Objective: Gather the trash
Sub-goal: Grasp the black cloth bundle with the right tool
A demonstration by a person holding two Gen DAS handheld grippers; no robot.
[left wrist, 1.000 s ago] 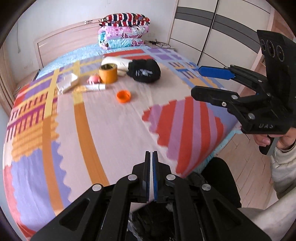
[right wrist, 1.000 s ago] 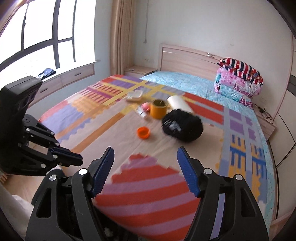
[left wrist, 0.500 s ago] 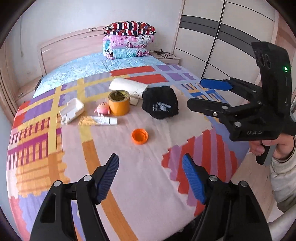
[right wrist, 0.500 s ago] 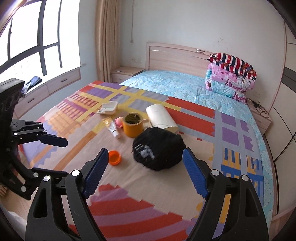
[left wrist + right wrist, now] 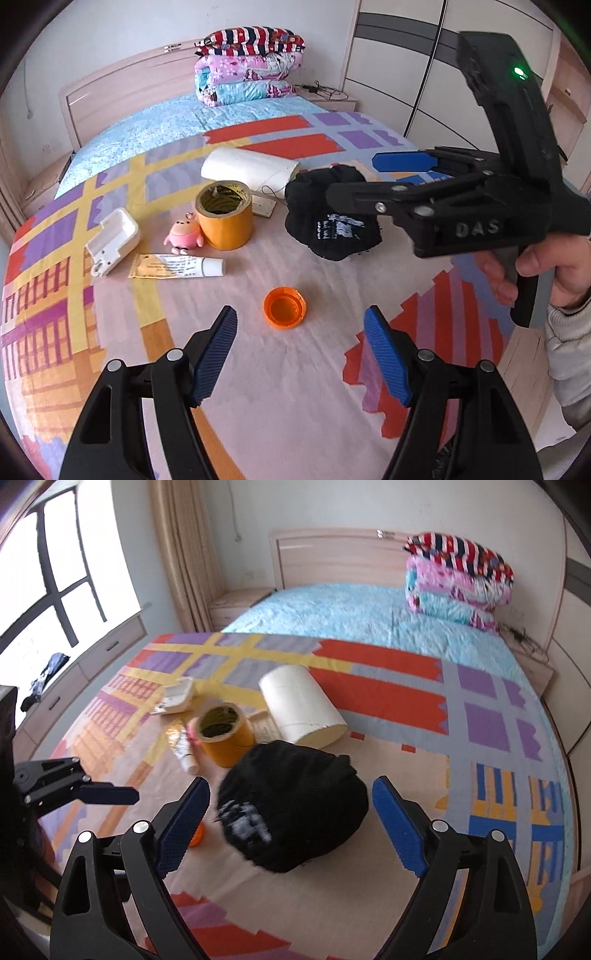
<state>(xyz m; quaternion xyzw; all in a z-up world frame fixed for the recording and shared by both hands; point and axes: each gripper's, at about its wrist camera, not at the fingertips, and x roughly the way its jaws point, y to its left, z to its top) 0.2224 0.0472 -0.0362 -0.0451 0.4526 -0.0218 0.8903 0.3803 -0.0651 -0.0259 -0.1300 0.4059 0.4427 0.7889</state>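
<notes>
An orange bottle cap (image 5: pixel 284 307) lies open side up on the patterned bedspread (image 5: pixel 122 325). My left gripper (image 5: pixel 300 309) hovers open just before it, and the cap shows between the fingertips, untouched. A black knitted cloth (image 5: pixel 291 812) with white print lies further right. My right gripper (image 5: pixel 291 785) hangs over it, jaws still opening, with the cloth between the fingers and no pad pressing on it. Behind are a yellow tape roll (image 5: pixel 224 214), a white paper roll (image 5: pixel 251 170), a tube (image 5: pixel 177 266), a pink toy (image 5: pixel 183 236) and a white case (image 5: pixel 112 240).
Folded quilts (image 5: pixel 251 66) are stacked by the headboard (image 5: pixel 332 557). Wardrobe doors (image 5: pixel 417 74) stand on the right, and a window with low drawers (image 5: pixel 110 650) on the left. A person's hand (image 5: pixel 535 266) holds the right gripper (image 5: pixel 354 177) over the bed's right edge.
My left gripper went from shut to open and moved forward toward the orange cap. My right gripper moved in over the black cloth and its jaws spread wider.
</notes>
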